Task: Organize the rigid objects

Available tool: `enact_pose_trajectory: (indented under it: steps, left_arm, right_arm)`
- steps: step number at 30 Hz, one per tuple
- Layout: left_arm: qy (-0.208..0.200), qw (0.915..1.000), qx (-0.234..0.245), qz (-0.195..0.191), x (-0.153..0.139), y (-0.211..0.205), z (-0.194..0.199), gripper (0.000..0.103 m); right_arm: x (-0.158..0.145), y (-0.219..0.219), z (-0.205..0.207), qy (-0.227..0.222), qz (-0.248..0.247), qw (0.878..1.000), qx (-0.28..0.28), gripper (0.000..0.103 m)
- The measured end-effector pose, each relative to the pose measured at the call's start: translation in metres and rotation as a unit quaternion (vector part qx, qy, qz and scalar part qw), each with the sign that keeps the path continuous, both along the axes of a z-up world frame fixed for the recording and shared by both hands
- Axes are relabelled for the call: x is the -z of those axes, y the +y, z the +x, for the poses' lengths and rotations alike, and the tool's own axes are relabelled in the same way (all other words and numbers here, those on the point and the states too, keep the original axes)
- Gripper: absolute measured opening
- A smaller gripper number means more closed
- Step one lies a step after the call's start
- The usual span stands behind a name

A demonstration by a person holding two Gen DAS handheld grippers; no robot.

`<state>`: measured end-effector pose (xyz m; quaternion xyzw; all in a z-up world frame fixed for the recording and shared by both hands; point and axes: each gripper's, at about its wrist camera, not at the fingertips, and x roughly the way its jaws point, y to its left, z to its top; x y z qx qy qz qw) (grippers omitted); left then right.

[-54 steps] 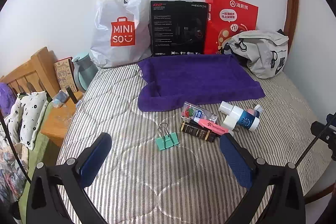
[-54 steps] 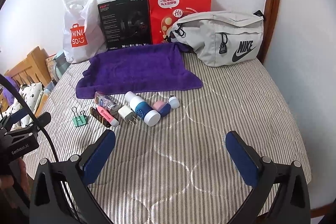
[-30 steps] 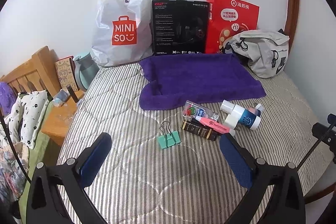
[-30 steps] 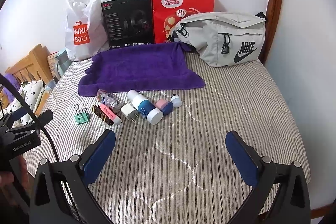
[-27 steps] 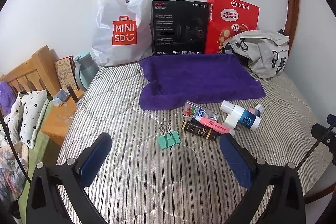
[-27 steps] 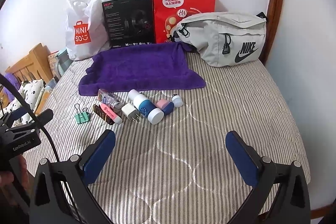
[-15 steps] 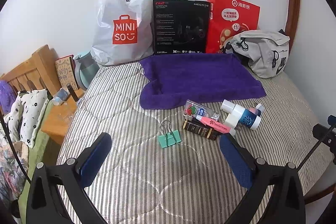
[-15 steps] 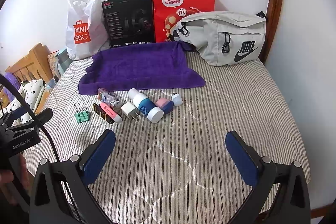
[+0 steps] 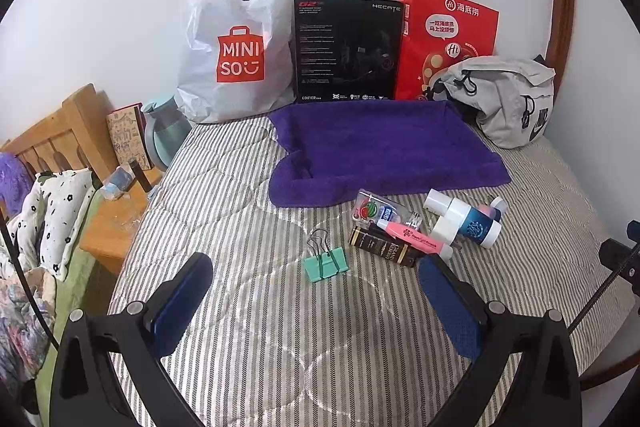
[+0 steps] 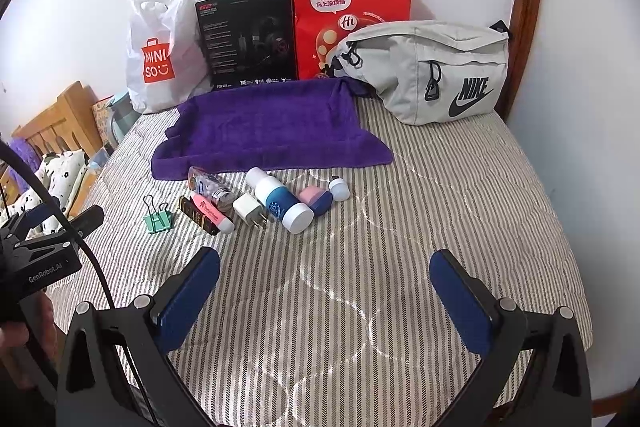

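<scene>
both grippers (image 9: 316, 291) (image 10: 325, 281) spread wide, empty; charger (image 10: 249, 209) (prob.) half-hidden behind highlighter (image 9: 414, 236).

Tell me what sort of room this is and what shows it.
Most likely a bedroom. The work surface is a bed with a grey striped quilted cover, a wooden slatted headboard stands at one side, and a wooden bedside table sits next to it against the white wall.
</scene>
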<state>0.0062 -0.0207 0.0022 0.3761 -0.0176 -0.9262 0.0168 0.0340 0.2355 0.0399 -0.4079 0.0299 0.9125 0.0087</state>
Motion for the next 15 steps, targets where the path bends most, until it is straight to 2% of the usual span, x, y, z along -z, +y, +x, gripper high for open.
enact_pose_trajectory:
  steps: [7, 15]
  left_arm:
    - [-0.011, 0.9999, -0.007, 0.001, 0.01, -0.002, -0.012, 0.103]
    - [-0.047, 0.9986, -0.023, -0.006, 0.045, -0.006, -0.041, 0.103]
  right_arm:
    - [0.003, -0.001, -0.005, -0.002, 0.003, 1.0, -0.007, 0.103]
    - [0.024, 0.007, -0.027, -0.019, -0.011, 0.999, -0.026, 0.103]
